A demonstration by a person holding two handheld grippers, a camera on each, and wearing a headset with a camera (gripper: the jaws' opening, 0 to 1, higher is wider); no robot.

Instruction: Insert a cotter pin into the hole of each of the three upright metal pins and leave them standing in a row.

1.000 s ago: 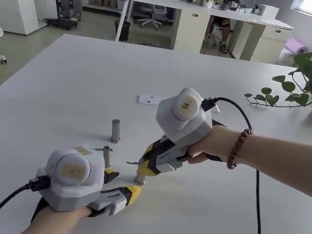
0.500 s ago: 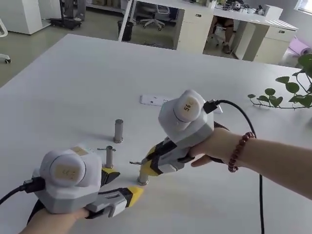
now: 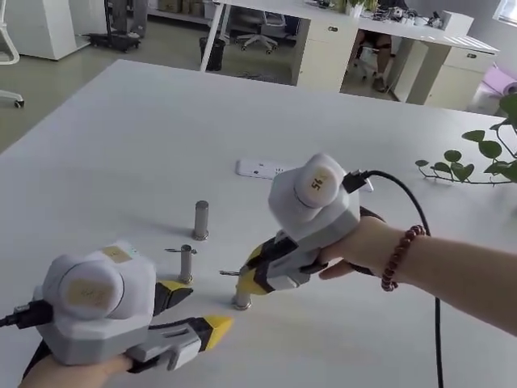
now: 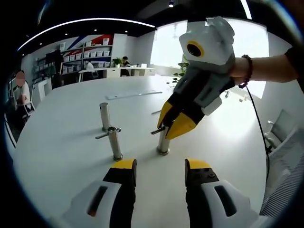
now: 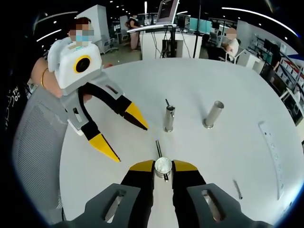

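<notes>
Three metal pins stand on the white table [image 3: 121, 145]. The far pin [image 3: 200, 221] [image 5: 212, 114] is bare. A cotter pin crosses the top of the middle pin [image 3: 186, 263] [image 4: 114, 142] [image 5: 169, 118]. My right gripper [image 3: 246, 283] [image 5: 162, 172] is shut on the top of the near pin [image 3: 241, 301] [image 4: 163, 142], and a cotter pin [image 3: 229, 273] [image 5: 157, 145] sticks out sideways from that top. My left gripper [image 3: 200, 311] [image 4: 160, 165] hovers open just short of the near pin, nothing between its fingers.
A white power strip [image 3: 258, 169] [image 5: 269, 137] lies on the table beyond the pins. A loose cotter pin [image 5: 237, 189] lies on the table near it. A leafy plant [image 3: 477, 162] reaches in at the right edge. Desks and chairs stand past the far edge.
The head camera has shifted a little. My left gripper has drawn back slightly toward me and stays open. The right gripper stays on the near pin.
</notes>
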